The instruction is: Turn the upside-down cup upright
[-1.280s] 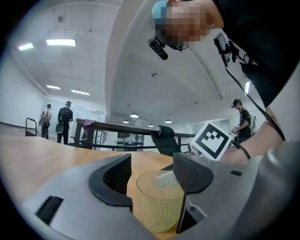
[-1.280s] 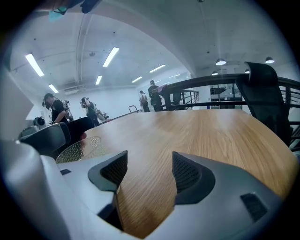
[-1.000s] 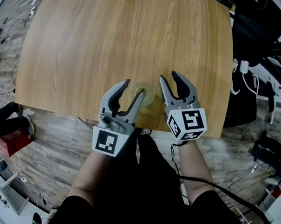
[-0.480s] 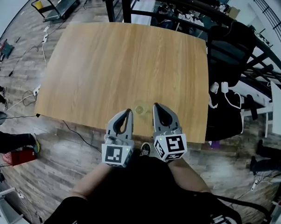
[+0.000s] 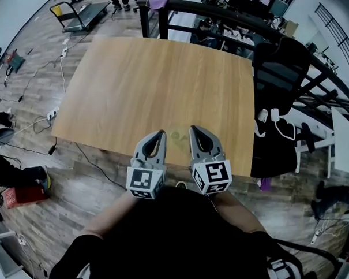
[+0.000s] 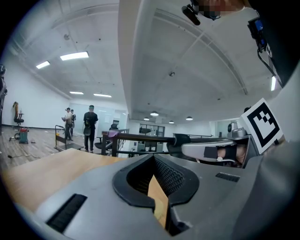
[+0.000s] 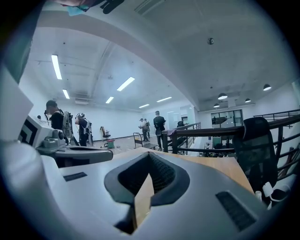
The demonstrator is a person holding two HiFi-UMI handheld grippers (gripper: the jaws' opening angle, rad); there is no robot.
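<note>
Apart beside the cup (image 5: 177, 135) a second ago, the left claw (image 5: 160, 134) and right claw (image 5: 193, 130) have closed empty and lifted clear of it, so the turning looks finished.

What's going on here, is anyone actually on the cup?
No. A person holds the left gripper and the right gripper side by side above the near edge of a wooden table. Both are shut with nothing between the jaws. A clear cup sits on the table between their tips, untouched. The head view is too small to tell if it is upright.
</note>
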